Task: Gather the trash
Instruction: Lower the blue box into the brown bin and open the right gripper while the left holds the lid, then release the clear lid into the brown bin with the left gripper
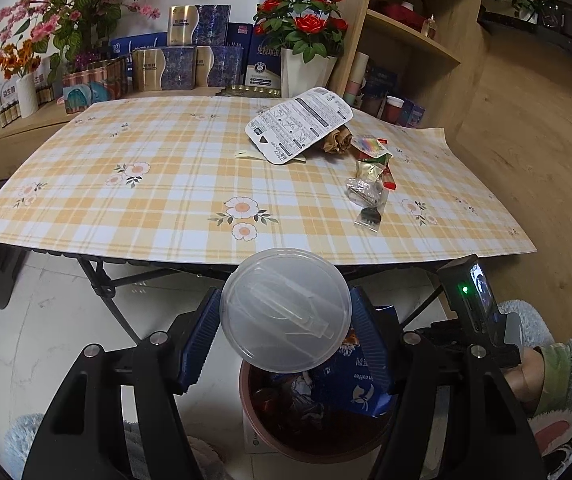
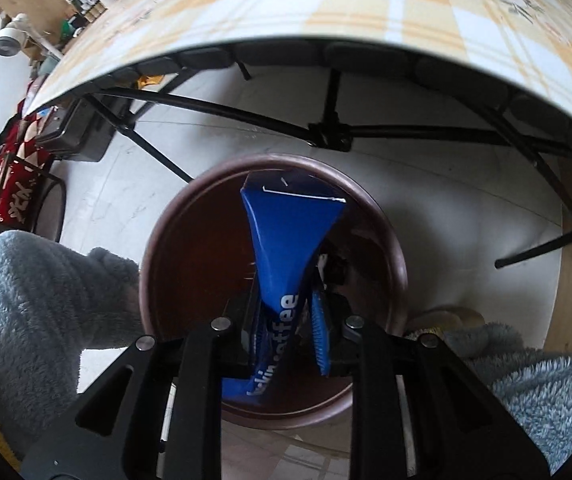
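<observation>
My left gripper (image 1: 286, 300) is shut on a clear round plastic lid (image 1: 282, 332), its blue pads (image 1: 202, 336) pressing the rim on both sides, just above a brown trash bin (image 1: 313, 456). My right gripper (image 2: 286, 332) points down into the same bin (image 2: 166, 240) and is shut on a blue coffee packet (image 2: 286, 240), which hangs inside the rim; the left wrist view shows this packet (image 1: 361, 392) in the bin. On the checked tablecloth (image 1: 146, 184) lie a white printed card (image 1: 299, 124), crumpled brown paper (image 1: 337, 140), foil wrappers (image 1: 373, 164) and a clear wrapper (image 1: 365, 196).
The bin stands on a pale tiled floor in front of the folding table's black frame (image 2: 329, 136). Boxes (image 1: 174, 64), flower vases (image 1: 305, 68) and a wooden shelf (image 1: 413, 36) stand behind the table. A person's fuzzy grey sleeves (image 2: 38, 288) flank the bin.
</observation>
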Motion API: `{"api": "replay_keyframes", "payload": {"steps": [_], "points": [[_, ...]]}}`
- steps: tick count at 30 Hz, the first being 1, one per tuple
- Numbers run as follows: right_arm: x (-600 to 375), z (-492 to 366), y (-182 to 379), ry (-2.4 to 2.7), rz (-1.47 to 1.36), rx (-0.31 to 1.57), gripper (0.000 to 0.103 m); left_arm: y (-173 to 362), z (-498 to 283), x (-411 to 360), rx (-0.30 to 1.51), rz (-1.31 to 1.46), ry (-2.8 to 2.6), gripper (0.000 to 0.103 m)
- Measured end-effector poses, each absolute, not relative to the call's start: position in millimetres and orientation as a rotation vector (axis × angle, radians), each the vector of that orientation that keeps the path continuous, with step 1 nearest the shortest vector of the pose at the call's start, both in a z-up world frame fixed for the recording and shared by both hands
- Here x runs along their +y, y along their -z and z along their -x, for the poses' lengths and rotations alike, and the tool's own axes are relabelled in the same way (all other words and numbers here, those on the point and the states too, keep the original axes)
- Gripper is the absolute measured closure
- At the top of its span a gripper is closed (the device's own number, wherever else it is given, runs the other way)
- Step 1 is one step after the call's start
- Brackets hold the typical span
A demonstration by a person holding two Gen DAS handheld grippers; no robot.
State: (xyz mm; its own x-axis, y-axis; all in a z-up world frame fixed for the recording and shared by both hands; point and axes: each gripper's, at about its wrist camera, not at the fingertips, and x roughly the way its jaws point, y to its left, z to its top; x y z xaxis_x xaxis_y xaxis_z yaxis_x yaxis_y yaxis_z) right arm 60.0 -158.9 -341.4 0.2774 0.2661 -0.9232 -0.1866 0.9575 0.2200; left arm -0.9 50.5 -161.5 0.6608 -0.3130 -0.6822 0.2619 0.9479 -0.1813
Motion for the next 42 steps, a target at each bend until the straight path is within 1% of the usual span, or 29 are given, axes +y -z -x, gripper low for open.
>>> {"api": "replay_keyframes", "payload": {"steps": [1, 2, 3, 4, 6, 7, 9, 10, 12, 14, 20, 24, 31, 42], "points": [[-159.8, -60.0, 342.3, -0.298, -0.075, 1.259, 0.077, 162.3, 1.2, 50.6, 0.786, 0.071, 0.326, 0.039], [-161.2, -60.8, 340.7, -0.292, -0.076, 1.262, 0.067, 163.2, 1.8, 50.9, 0.788, 0.074, 0.327, 0.039], [-162.0, -61.2, 339.7, -0.284, -0.078, 1.259, 0.041, 163.8, 2.6, 51.1, 0.788, 0.077, 0.329, 0.039], [-163.0, -60.4, 336.3, -0.28, -0.079, 1.242, 0.034, 164.4, 3.7, 51.1, 0.787, 0.08, 0.332, 0.039], [-163.4, -59.9, 334.3, -0.283, -0.078, 1.218, 0.033, 164.7, 4.4, 50.9, 0.786, 0.077, 0.332, 0.039], [-163.0, -59.1, 332.3, -0.286, -0.076, 1.21, 0.029, 165.0, 4.4, 51.0, 0.786, 0.078, 0.332, 0.039], [-161.9, -55.6, 324.1, -0.277, -0.06, 1.175, 0.018, 166.3, 4.1, 50.8, 0.789, 0.083, 0.334, 0.039], [-161.6, -53.4, 318.2, -0.276, -0.051, 1.145, 0.016, 167.2, 3.7, 51.1, 0.792, 0.083, 0.335, 0.039], [-160.4, -49.1, 305.0, -0.27, -0.032, 1.083, 0.008, 169.6, 2.8, 51.0, 0.794, 0.079, 0.336, 0.039], [-159.1, -42.3, 288.9, -0.26, -0.011, 1.003, 0.006, 172.8, 2.3, 49.3, 0.796, 0.069, 0.339, 0.039], [-167.9, -12.7, 240.4, -0.197, 0.042, 0.75, 0.006, 181.1, -1.9, 39.9, 0.789, 0.02, 0.36, 0.039], [-176.0, -2.6, 225.0, -0.128, 0.061, 0.655, 0.006, 187.0, -4.8, 29.7, 0.777, -0.036, 0.384, 0.039], [-186.1, -4.1, 222.5, -0.038, 0.064, 0.635, 0.006, 208.3, -14.7, 14.5, 0.782, -0.126, 0.429, 0.039], [-178.7, -8.5, 232.8, -0.026, 0.084, 0.673, 0.006, 252.8, -21.5, -3.6, 0.919, -0.21, 0.482, 0.039]]}}
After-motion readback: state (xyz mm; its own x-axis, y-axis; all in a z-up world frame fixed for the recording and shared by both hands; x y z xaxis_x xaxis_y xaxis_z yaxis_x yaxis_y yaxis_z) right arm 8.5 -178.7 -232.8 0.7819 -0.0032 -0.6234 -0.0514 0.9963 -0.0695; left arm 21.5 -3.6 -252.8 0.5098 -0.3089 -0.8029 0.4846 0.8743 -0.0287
